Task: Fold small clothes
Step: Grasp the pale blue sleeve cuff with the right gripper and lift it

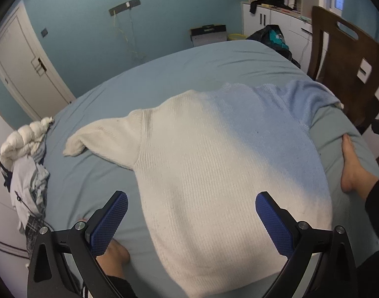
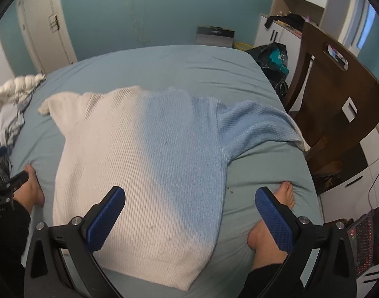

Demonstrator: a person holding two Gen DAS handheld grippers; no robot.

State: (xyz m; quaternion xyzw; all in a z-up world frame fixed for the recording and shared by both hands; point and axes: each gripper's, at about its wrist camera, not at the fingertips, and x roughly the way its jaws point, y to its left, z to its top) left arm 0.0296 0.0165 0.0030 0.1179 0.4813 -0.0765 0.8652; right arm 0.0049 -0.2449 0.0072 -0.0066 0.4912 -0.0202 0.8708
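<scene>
A knitted sweater (image 1: 214, 168), cream on its left half and light blue on its right, lies flat on the bed with both sleeves spread out. The same sweater (image 2: 144, 154) fills the middle of the right wrist view, hem nearest me. My left gripper (image 1: 192, 223) hovers open above the hem, blue pads wide apart with nothing between them. My right gripper (image 2: 189, 221) is also open and empty, over the hem's right side. The left gripper's tip (image 2: 19, 176) shows at the far left of the right wrist view.
The bed's pale blue sheet (image 1: 164, 74) surrounds the sweater. A person's bare feet (image 2: 286, 196) (image 2: 31, 186) rest on the bed at either side. A pile of clothes (image 1: 25, 154) sits at the left edge, a wooden chair (image 1: 343, 62) at the right, and a laptop (image 2: 365, 238) beside the bed.
</scene>
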